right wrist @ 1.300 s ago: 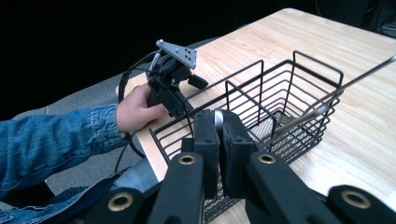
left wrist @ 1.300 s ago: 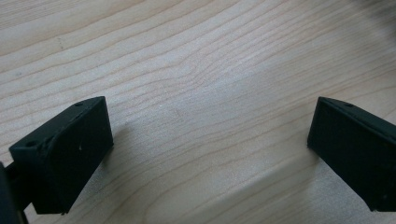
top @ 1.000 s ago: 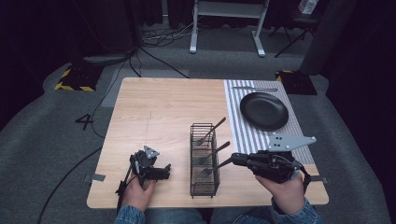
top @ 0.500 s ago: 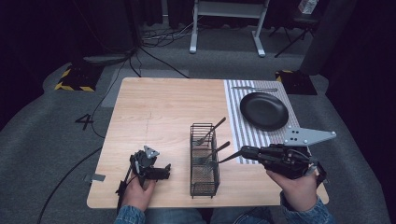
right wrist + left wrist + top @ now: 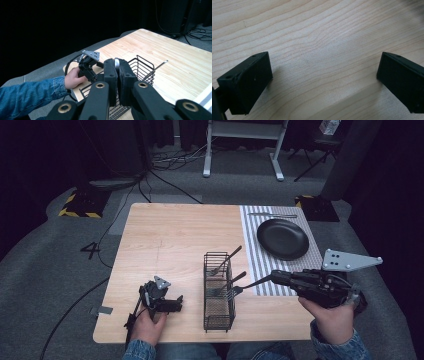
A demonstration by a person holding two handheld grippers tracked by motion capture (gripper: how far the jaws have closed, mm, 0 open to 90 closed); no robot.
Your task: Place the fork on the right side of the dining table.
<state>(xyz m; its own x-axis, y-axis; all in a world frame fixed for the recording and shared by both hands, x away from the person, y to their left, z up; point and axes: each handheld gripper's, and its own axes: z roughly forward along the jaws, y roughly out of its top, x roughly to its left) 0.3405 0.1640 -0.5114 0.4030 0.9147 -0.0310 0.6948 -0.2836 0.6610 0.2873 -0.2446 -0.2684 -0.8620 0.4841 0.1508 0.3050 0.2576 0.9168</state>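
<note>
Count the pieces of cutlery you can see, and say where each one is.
4. One fork leans in the wire basket; another lies beside it; a third fork is in the right gripper; a utensil lies beyond the black plate. More may be hidden.

Between the left gripper's (image 5: 324,82) spread black jaws lies the pale wood-grain table (image 5: 317,37), while beyond the right gripper's (image 5: 117,75) closed black jaws, which pinch a silver handle (image 5: 116,62), stand a black wire basket (image 5: 140,68) and a blue denim sleeve (image 5: 30,92).
</note>
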